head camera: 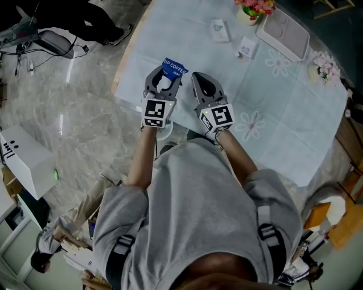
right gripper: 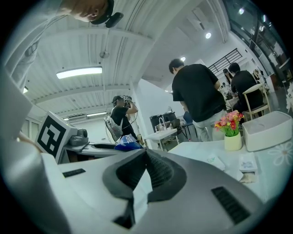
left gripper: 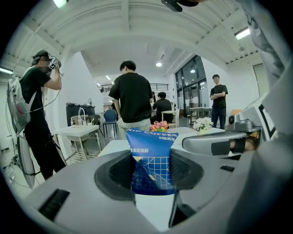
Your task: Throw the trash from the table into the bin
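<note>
A blue drip-coffee packet [head camera: 174, 67] stands upright between the jaws of my left gripper [head camera: 165, 77], held over the near left corner of the table [head camera: 295, 130], which has a pale blue cloth. In the left gripper view both pads press the packet [left gripper: 151, 146] at its sides, so the left gripper [left gripper: 151, 172] is shut on it. My right gripper [head camera: 197, 76] is just to its right, shut with nothing in it; its jaws meet in the right gripper view [right gripper: 145, 157]. Two small white packets [head camera: 219, 29] [head camera: 245, 47] lie farther back on the cloth.
A flower pot [head camera: 252, 10], a white tray [head camera: 283, 33] and another small bouquet [head camera: 324, 67] stand along the table's far side. A white box [head camera: 22, 158] sits on the marble floor at the left. Several people stand beyond the table [left gripper: 132, 98].
</note>
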A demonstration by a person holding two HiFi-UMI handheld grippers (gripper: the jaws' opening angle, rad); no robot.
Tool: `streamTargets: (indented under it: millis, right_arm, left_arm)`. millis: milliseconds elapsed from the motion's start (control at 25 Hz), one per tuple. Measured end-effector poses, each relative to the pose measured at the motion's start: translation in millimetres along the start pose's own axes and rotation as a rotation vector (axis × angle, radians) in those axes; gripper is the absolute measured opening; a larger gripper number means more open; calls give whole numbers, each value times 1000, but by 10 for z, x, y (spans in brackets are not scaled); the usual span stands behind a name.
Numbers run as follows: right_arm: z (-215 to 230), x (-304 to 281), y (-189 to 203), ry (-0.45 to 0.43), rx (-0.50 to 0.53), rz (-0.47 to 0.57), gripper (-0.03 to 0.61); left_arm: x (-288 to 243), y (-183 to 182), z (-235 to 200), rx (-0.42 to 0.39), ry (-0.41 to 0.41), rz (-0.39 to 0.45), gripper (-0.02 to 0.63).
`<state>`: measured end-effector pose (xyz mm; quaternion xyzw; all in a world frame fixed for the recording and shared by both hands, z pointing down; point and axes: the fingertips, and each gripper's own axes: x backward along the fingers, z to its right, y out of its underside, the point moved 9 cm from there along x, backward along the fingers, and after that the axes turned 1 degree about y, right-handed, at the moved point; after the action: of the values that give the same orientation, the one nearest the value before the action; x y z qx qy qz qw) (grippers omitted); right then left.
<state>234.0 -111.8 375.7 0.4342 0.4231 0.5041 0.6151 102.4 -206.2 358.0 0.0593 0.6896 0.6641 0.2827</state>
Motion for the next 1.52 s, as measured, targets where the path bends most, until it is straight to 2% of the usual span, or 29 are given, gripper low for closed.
streamTargets:
  millis: [600,1520]
  right_arm:
    - [-541,-124,56,-144,41,-14,6]
    - [-1837,-90,315,-350,73,-48,6]
  left_arm:
    - [703,118,-113,46,-142,60,195]
    - [2245,515,-271,126,-373,103,195]
